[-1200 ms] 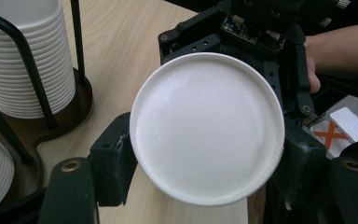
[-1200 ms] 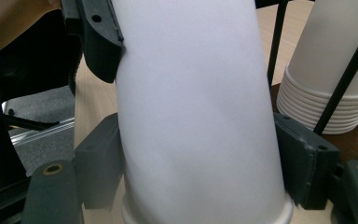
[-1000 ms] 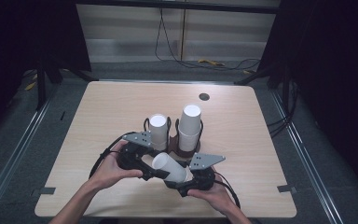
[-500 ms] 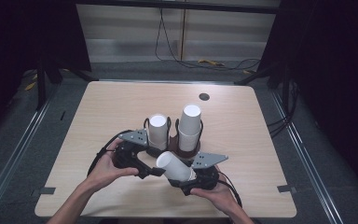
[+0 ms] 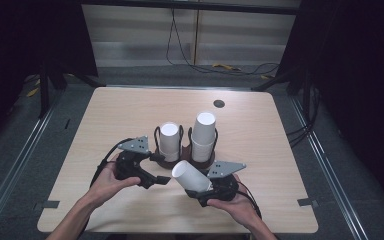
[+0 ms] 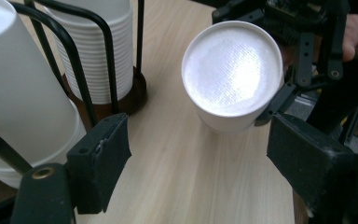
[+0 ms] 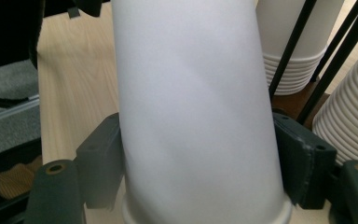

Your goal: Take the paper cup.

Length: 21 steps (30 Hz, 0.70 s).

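Between the right gripper's [image 5: 198, 188] closed jaws sits the white cup [image 5: 190, 176], while the left gripper [image 5: 161, 180], jaws just opening and empty, has let go of it, so handover looks done.

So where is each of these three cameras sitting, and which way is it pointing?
High view: above the person's side, looking forward and down on the table; forearms, both hands, left gripper and right gripper show.
Left gripper view: rides the left gripper, looking between its open black jaws at the cup's bottom.
Right gripper view: rides the right gripper, jaws clamped on the paper cup.
Shared: the paper cup, and the cup stacks in their wire holder.
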Available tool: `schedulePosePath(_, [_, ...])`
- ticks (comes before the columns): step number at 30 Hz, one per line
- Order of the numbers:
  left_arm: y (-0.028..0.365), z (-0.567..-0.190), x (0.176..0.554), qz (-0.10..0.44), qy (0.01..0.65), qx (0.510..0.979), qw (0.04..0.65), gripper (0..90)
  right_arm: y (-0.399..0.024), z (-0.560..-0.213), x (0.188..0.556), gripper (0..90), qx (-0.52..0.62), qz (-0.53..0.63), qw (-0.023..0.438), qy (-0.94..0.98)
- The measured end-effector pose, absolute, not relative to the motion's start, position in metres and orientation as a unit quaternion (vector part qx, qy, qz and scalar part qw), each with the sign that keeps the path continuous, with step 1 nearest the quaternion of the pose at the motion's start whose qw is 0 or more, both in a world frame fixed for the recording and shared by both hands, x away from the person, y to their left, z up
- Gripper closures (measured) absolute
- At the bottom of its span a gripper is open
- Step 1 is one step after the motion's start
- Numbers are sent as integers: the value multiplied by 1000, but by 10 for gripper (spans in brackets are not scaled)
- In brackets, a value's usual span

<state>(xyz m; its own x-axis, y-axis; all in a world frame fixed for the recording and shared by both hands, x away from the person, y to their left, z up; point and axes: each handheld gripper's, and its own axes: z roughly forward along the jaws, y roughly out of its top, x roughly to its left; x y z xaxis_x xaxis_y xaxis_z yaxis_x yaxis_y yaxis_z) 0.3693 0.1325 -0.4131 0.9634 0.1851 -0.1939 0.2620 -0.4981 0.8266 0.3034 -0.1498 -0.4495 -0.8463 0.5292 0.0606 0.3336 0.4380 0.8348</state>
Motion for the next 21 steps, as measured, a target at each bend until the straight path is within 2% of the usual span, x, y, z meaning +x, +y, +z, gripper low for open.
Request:
schedulePosePath(4, [135, -414, 366, -29, 126, 864, 486, 210, -149, -450, 302, 259, 254, 457, 104, 846])
schedulePosePath(10, [136, -417, 365, -45, 120, 867, 481, 234, -150, -450, 303, 263, 260, 446, 93, 852])
schedulePosePath(21, [133, -418, 363, -44, 112, 879, 462, 211, -142, -444, 309, 268, 251, 405, 70, 877])
